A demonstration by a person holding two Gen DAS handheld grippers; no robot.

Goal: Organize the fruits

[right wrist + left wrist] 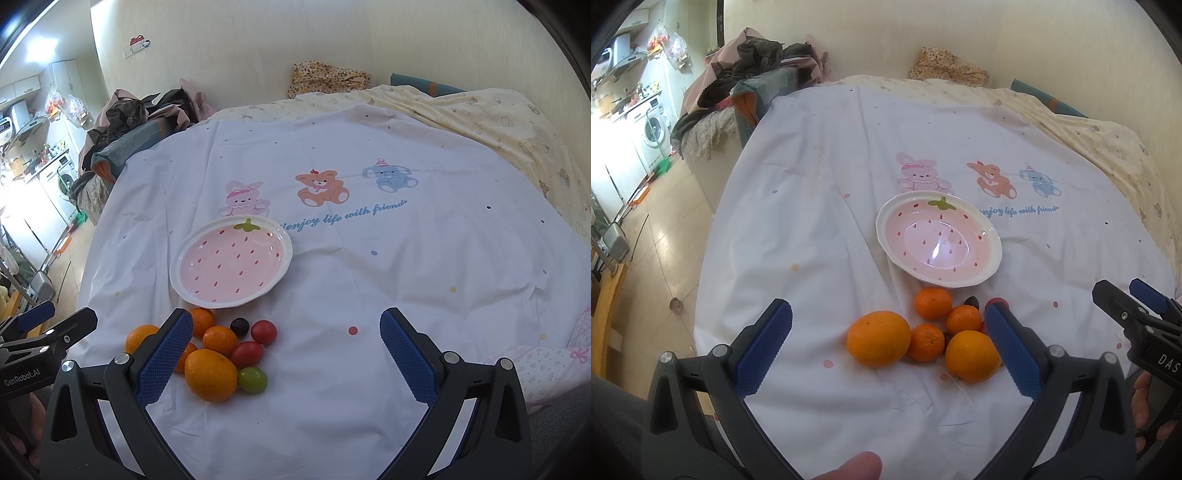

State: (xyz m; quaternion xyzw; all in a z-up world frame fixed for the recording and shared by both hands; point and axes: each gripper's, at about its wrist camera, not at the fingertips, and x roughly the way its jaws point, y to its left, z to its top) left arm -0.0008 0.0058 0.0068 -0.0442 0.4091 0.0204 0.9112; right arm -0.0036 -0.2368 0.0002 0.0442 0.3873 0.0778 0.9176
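A pink strawberry-patterned plate (991, 242) (282, 243) lies empty on the white printed bed sheet (820, 206). Just in front of it sits a cluster of fruit: a large orange (879, 338), a second orange (971, 355) (210, 374), several small mandarins (932, 302) (219, 339), red tomatoes (263, 331), a dark one (239, 326) and a green one (252, 380). My left gripper (888, 319) is open, hovering over the fruit, with nothing between its blue pads. My right gripper (286, 326) is open too, to the right of the cluster, its left pad beside the mandarins.
The bed's left edge drops to a tiled floor (661, 229). A pile of clothes (750, 70) sits at the far left corner, and a yellow quilt (498, 122) runs along the right. A flowered cloth (325, 79) lies by the wall. A person's finger (855, 467) shows below.
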